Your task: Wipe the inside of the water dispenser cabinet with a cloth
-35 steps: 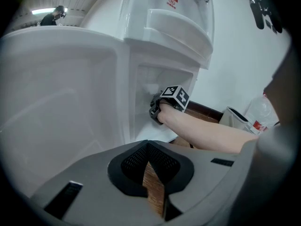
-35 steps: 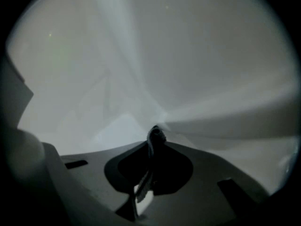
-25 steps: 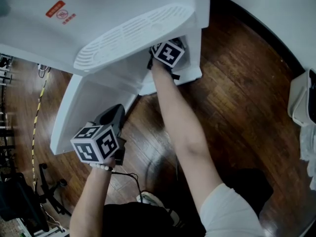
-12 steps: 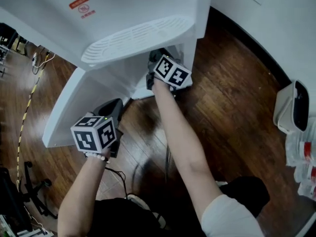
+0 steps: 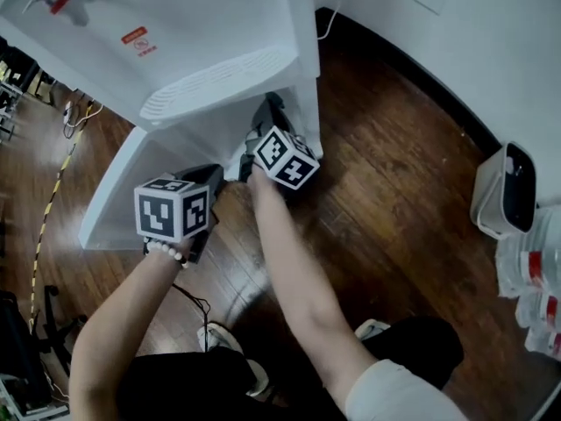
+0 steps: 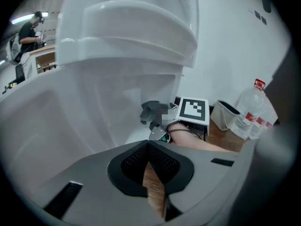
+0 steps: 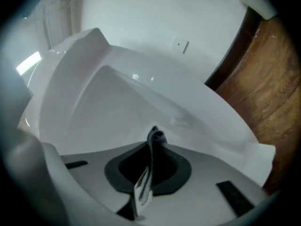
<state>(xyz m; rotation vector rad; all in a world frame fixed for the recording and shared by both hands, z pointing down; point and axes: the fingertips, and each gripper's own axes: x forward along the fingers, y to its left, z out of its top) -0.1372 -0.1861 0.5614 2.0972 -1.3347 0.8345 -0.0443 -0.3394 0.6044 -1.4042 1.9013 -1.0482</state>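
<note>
Smooth plastic cabinet (image 5: 197, 134) — woven cloth (image 7: 151, 149), glossy wood floor (image 5: 386, 174).

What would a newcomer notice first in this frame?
The big white water dispenser fills the head view's upper left, with its cabinet door standing open below. The right gripper points into the white cabinet, shut on a thin grey cloth. The left gripper hangs beside the open door, jaws together with nothing between them.
</note>
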